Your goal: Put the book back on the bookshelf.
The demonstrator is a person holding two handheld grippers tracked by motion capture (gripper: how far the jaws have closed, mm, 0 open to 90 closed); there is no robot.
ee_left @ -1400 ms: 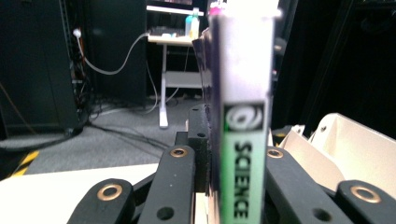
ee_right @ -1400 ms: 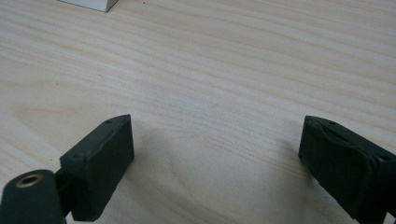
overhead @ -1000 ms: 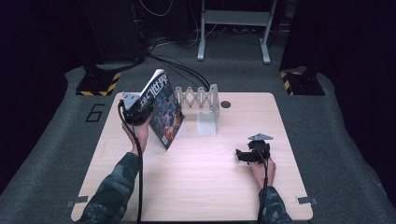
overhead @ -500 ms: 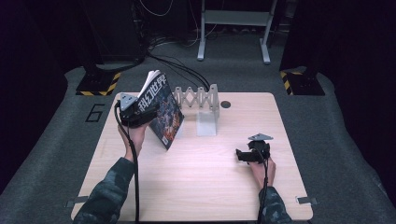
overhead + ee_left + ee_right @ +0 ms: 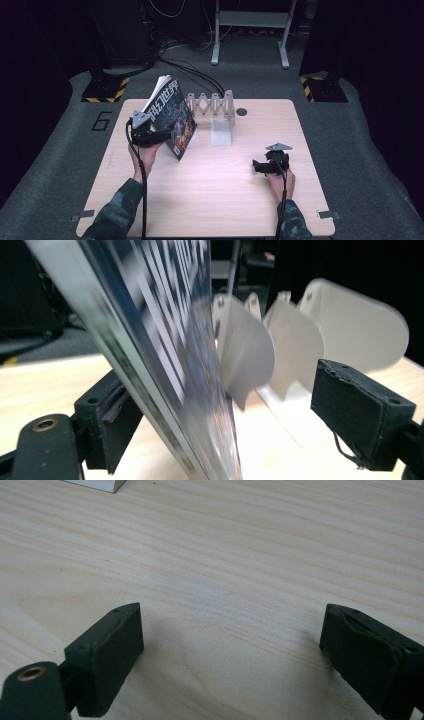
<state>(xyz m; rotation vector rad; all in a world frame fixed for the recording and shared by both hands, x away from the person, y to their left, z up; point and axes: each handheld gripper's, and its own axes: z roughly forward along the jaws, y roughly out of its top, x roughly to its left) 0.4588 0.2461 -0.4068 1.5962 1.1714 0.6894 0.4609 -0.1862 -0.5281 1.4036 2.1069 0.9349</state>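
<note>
A magazine (image 5: pixel 171 116) with a dark illustrated cover stands tilted on its lower edge, just left of the white accordion file rack (image 5: pixel 212 104). My left gripper (image 5: pixel 167 136) is open around the magazine's lower part. In the left gripper view the magazine (image 5: pixel 165 340) leans against one pad (image 5: pixel 112 420), while the other pad (image 5: pixel 360 415) stands well clear of it. Behind the magazine I see the rack's rounded dividers (image 5: pixel 345 320). My right gripper (image 5: pixel 260 166) rests low over the table at the right, and its view shows it (image 5: pixel 235 650) open over bare wood.
The wooden table (image 5: pixel 215 200) has free room across its front half. A small dark hole (image 5: pixel 241 111) sits near the far edge. The rack's white base (image 5: pixel 220 134) reaches toward the middle. Cables and stand legs lie on the floor beyond.
The left hand and gripper have slid a little lower and nearer along the magazine, which stays tilted in about the same spot. The right gripper has not moved.
</note>
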